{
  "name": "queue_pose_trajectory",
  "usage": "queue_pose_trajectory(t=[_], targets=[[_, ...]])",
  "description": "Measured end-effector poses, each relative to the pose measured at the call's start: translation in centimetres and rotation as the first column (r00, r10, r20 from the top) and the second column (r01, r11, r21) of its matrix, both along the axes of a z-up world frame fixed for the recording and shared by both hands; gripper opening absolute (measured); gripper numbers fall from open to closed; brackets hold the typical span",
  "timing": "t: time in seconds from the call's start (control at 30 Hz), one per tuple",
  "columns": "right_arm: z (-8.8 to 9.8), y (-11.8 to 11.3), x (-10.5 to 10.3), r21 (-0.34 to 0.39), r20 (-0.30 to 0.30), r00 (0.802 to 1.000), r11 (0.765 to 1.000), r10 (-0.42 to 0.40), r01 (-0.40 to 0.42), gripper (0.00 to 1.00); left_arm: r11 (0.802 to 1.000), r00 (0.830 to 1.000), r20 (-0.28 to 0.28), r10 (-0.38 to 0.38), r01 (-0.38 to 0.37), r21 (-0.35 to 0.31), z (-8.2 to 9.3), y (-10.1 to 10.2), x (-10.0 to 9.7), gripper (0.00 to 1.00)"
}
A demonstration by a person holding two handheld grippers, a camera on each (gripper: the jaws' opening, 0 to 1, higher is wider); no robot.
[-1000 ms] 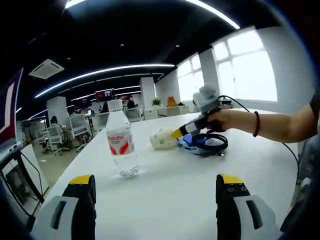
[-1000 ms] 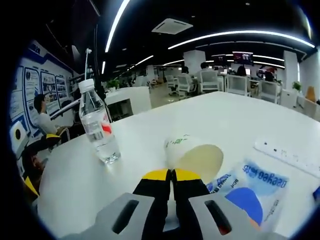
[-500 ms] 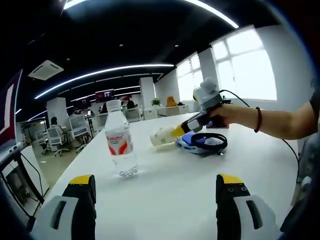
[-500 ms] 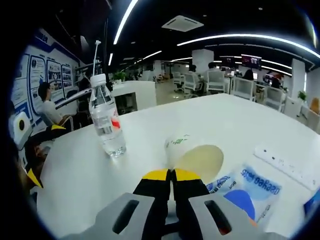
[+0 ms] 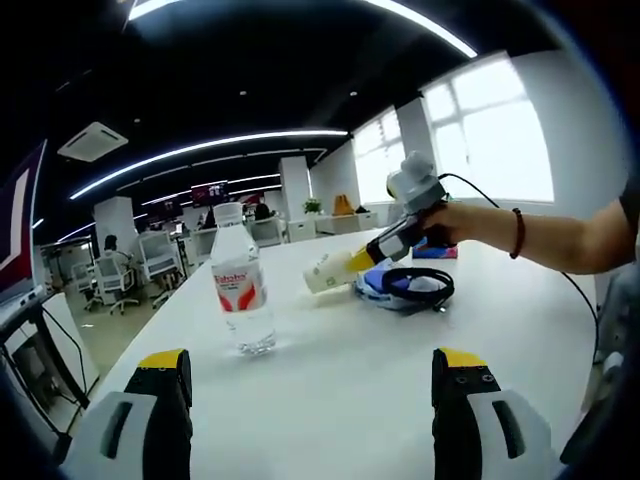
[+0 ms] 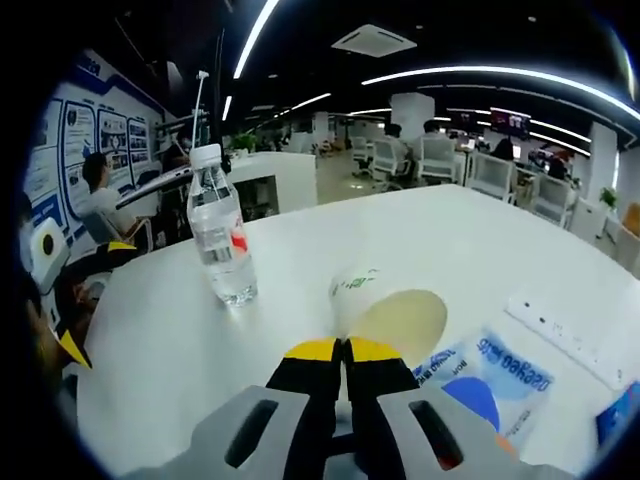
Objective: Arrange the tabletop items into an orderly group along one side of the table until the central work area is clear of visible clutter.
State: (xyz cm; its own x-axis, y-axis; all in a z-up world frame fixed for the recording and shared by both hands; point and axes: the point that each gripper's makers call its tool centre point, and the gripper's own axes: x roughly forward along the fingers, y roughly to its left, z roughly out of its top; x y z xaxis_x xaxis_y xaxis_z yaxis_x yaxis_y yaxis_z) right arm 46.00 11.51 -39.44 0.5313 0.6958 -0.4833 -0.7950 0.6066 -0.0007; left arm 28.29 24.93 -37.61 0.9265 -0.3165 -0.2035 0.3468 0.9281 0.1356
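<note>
In the left gripper view, the left gripper (image 5: 312,385) hovers low over the white tabletop (image 5: 350,380), its 2 yellow-tipped jaws standing wide apart with nothing between them. Just beyond the left jaw, a water bottle (image 5: 240,280) with a red-and-white label stands upright on the tabletop. Farther right, the right gripper (image 5: 359,262), held in a person's hand (image 5: 448,225), has its jaws pressed together on the rim of a paper cup (image 5: 322,275) that lies tilted on its side, raised above the tabletop. Right of the cup and just beside it, a blue-and-white packet (image 5: 385,292) lies flat with a coiled black cable (image 5: 412,284) resting on it.

In the right gripper view, the bottle (image 6: 223,240) stands at the far left, well apart from the cup (image 6: 385,310), whose open mouth faces the camera. The right gripper's (image 6: 343,352) jaws are closed tight on the cup's near rim. Right of the cup lies the packet (image 6: 495,375), and a white power strip (image 6: 565,340) sits beyond it.
</note>
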Motion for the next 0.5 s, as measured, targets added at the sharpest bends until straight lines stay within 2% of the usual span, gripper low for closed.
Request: queue_pose_trajectory(t=[0.2,0.27,0.4,0.5], targets=[[-0.3,0.1,-0.3,-0.025,-0.016,1.000,1.000,0.015,-0.016,0.00,1.000,1.000,-0.001,0.002,-0.002,-0.002,0.0,0.1,-0.2,1.00],[-0.1,0.2,-0.6,-0.035,-0.022,0.999,0.999,0.025,-0.026,0.00,1.000,1.000,0.004,0.001,-0.001,-0.003,0.1,0.1,-0.2,1.00],[0.8,0.5,-1.1,-0.021,-0.071,0.997,0.999,0.035,-0.036,0.00,1.000,1.000,0.009,0.001,-0.001,-0.005,0.3,0.2,-0.3,1.00],[1.3,0.5,-1.2,-0.028,-0.063,0.997,0.999,0.037,-0.038,0.00,1.000,1.000,0.013,-0.002,0.002,-0.008,0.3,0.1,-0.4,1.00]])
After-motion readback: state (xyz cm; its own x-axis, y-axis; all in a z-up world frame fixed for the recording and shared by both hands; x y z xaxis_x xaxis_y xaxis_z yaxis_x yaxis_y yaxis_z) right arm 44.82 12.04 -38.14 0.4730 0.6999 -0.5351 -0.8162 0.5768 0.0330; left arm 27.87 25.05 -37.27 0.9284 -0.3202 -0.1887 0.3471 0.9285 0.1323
